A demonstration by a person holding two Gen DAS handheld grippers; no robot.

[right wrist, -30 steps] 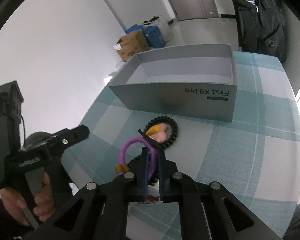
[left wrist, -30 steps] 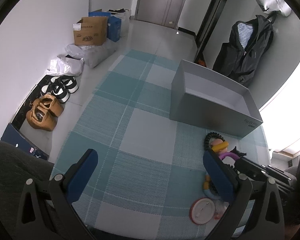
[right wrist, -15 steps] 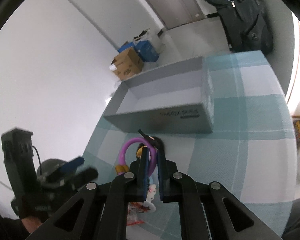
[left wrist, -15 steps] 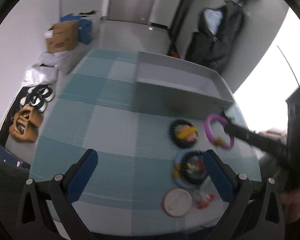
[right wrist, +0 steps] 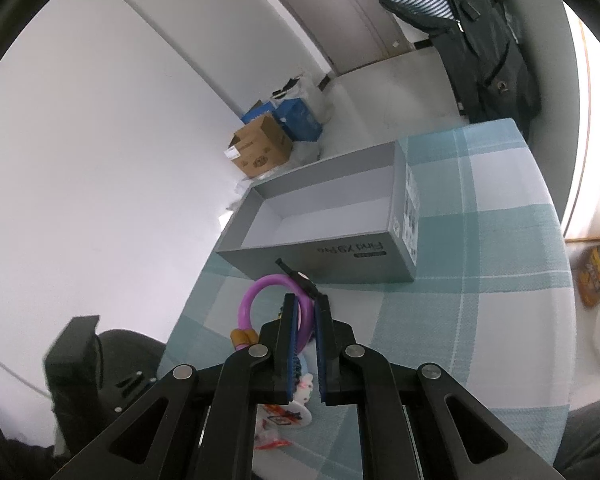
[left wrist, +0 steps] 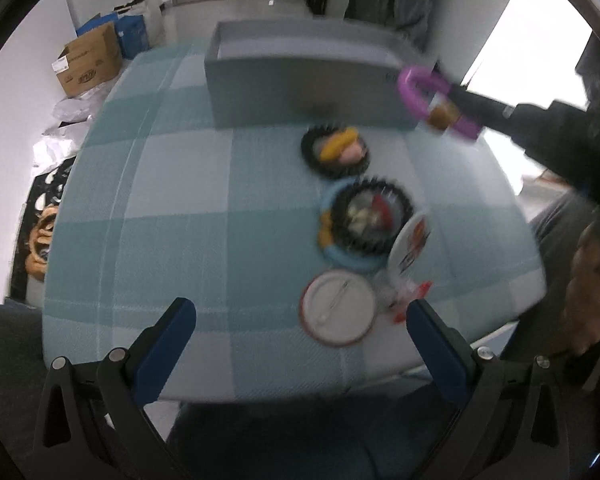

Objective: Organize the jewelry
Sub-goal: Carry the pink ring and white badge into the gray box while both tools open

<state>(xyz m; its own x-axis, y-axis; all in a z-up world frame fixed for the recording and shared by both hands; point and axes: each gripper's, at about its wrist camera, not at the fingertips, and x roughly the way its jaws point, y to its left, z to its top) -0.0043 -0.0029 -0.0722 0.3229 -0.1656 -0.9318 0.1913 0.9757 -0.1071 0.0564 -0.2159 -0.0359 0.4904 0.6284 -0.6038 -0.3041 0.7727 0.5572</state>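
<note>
My right gripper point(right wrist: 305, 302) is shut on a purple ring bracelet point(right wrist: 256, 294) with an orange bead and holds it in the air just short of the open grey box point(right wrist: 332, 220). In the left wrist view the bracelet point(left wrist: 428, 98) hangs by the box's right front corner point(left wrist: 300, 92). My left gripper point(left wrist: 300, 332) is open and empty, above the table's near edge. On the checked cloth lie a black coil band with a yellow and pink piece point(left wrist: 336, 152), a blue ring with a black coil band point(left wrist: 364, 224), a white round badge point(left wrist: 338, 308) and small red and white pieces point(left wrist: 410, 240).
The table point(left wrist: 180, 220) carries a teal and white checked cloth. Beyond it on the floor are cardboard boxes point(left wrist: 88, 64), bags and shoes point(left wrist: 44, 240). A dark coat point(right wrist: 480, 32) hangs behind the box. The person's hand point(left wrist: 588, 300) is at right.
My right gripper lifted the purple bracelet off the table and carried it up toward the box. My left gripper pulled back and swung right, bringing the jewelry pile into view.
</note>
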